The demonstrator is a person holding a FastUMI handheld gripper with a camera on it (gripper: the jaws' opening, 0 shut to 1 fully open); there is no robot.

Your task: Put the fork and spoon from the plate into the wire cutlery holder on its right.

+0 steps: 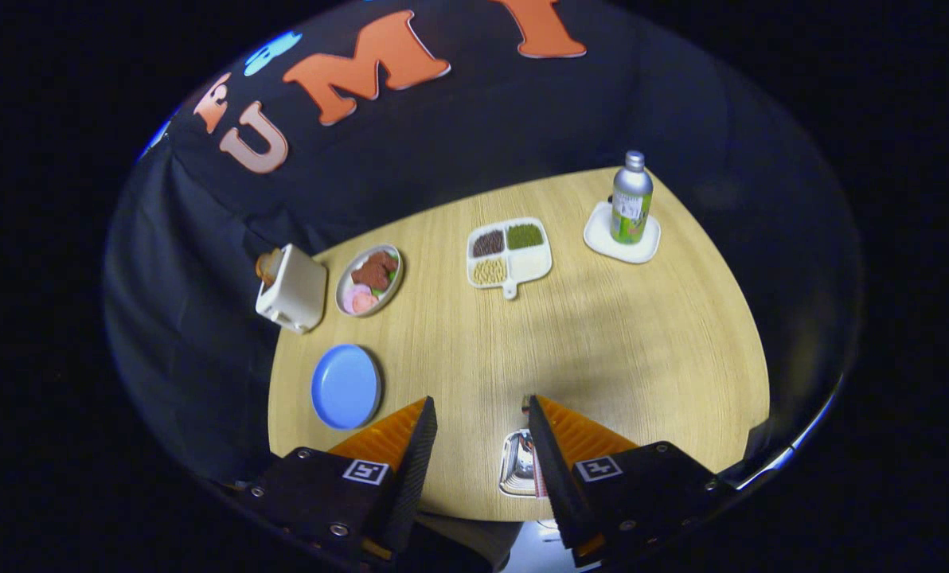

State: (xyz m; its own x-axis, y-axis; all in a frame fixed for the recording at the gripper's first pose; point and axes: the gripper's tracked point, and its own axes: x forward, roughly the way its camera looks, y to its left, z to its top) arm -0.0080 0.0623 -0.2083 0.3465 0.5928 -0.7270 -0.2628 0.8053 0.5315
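Gripper (478, 414) held high above wooden table (602, 342), jaws wide apart, gripping nothing. Shiny plate (516, 465), possibly carrying the cutlery, tucked against right finger at 5 o'clock. Best descend slowly, centring the 2 fingers over 1 handle before closing.

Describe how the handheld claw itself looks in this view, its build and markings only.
The claw has two wedge-shaped fingers with ribbed inner faces, tapering toward their tips. Each is mounted on a dark block held by round silver screws, and each block carries a small square black-and-white marker tag. The fingers stand apart, with bare wooden table between them.
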